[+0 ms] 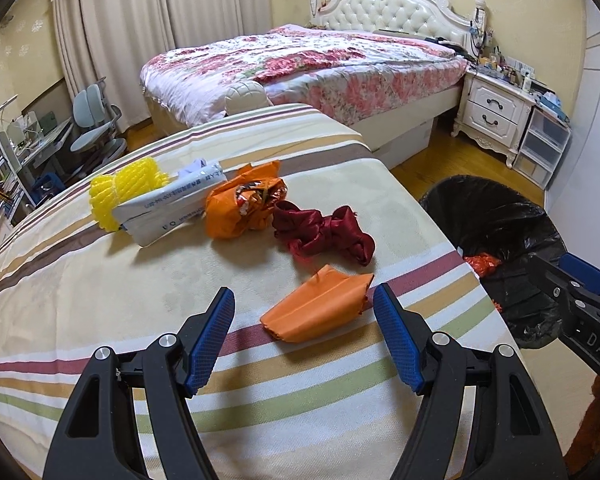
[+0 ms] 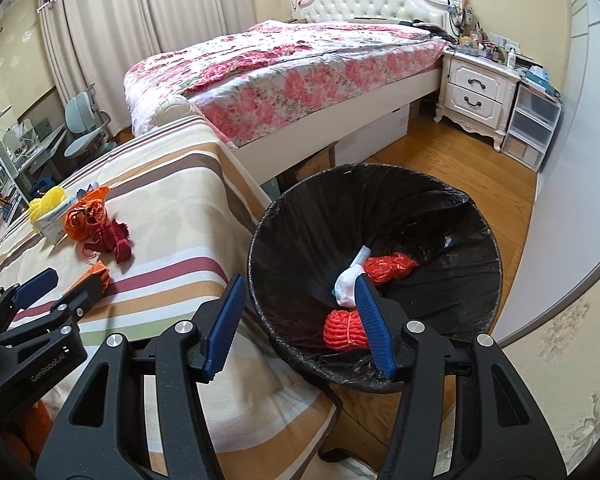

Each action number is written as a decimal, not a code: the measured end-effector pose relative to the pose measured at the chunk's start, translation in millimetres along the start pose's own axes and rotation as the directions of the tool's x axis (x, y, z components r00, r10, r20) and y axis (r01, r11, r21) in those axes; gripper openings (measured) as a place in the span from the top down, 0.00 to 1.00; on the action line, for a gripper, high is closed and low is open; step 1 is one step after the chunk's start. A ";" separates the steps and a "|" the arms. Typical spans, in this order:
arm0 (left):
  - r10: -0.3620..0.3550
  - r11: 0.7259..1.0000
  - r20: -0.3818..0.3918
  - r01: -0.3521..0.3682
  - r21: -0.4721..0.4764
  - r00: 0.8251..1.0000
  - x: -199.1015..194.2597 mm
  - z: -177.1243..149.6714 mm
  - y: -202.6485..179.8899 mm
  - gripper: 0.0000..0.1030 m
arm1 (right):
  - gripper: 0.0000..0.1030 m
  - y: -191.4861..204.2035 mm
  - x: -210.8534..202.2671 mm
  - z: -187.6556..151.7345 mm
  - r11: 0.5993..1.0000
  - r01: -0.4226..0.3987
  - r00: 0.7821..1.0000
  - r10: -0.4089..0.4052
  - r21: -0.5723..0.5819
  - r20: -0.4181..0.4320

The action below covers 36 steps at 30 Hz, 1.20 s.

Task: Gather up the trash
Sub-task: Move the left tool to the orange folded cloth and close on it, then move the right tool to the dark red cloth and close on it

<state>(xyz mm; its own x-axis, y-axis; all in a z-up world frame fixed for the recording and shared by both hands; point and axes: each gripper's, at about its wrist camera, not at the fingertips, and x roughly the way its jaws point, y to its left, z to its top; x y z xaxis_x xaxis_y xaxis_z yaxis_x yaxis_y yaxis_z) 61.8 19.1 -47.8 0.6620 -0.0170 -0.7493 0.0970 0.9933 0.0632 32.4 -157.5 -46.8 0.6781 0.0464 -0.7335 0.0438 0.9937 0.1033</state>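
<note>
My left gripper point(image 1: 304, 300) is open and empty, its jaws either side of a flat orange wrapper point(image 1: 318, 312) on the striped table point(image 1: 100, 300). Beyond lie a dark red ribbon bundle point(image 1: 324, 236), a crumpled orange bag point(image 1: 240, 204), a grey mailer pouch point(image 1: 168, 208) and yellow foam net point(image 1: 120, 188). My right gripper point(image 2: 300, 292) is open and empty above the black-lined trash bin point(image 2: 480, 216), which holds red netting point(image 2: 346, 328) and a white wad point(image 2: 346, 288).
A bed with a floral quilt point(image 1: 300, 64) stands behind the table. A white nightstand point(image 1: 496, 112) and plastic drawers point(image 1: 544, 144) are at the right wall. A desk and grey chair point(image 1: 92, 120) stand at the left. The floor is wood.
</note>
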 end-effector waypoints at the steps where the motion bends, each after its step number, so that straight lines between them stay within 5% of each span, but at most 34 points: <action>1: -0.005 1.000 -0.003 0.005 0.004 1.000 0.7 -0.3 0.0 0.34 | 0.46 1.0 0.1 0.0 1.000 -0.001 1.000 0.001 -0.001 -0.001; 4: -0.025 0.999 -0.022 0.025 0.020 0.999 3.9 -1.2 -0.6 0.47 | 0.46 4.3 2.1 0.9 1.000 -0.005 1.000 0.005 -0.006 -0.004; 9: -0.047 0.999 -0.018 0.047 0.025 0.999 2.7 -3.6 1.5 0.49 | 0.46 10.7 3.9 1.5 1.000 -0.013 1.000 0.013 -0.017 -0.009; 10: -0.049 0.998 -0.016 0.049 0.029 0.999 1.7 -4.7 1.9 0.58 | 0.46 12.1 3.8 1.3 1.000 -0.015 1.000 0.015 -0.019 -0.009; 15: -0.050 0.998 -0.002 0.050 0.035 0.999 -6.4 -10.3 6.6 0.69 | 0.46 24.3 3.2 0.9 0.999 -0.032 0.999 0.031 -0.043 -0.011; 23: -0.031 0.999 0.007 0.031 -0.010 1.000 -14.0 -16.2 31.6 0.79 | 0.46 52.9 3.6 -1.6 0.993 -0.069 0.998 0.067 -0.098 -0.022; 36: 0.001 0.993 0.009 0.000 -0.117 1.000 -12.5 -17.0 79.9 0.81 | 0.46 94.3 8.7 -8.1 0.977 -0.116 0.993 0.109 -0.178 -0.051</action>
<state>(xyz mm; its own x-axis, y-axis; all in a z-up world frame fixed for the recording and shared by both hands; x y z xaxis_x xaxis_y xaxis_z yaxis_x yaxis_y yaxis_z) 48.7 100.5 -44.7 0.6686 -0.0166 -0.7434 0.0093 0.9999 -0.0139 36.4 -62.6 -48.8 0.6407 0.1592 -0.7511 -0.1669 0.9838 0.0662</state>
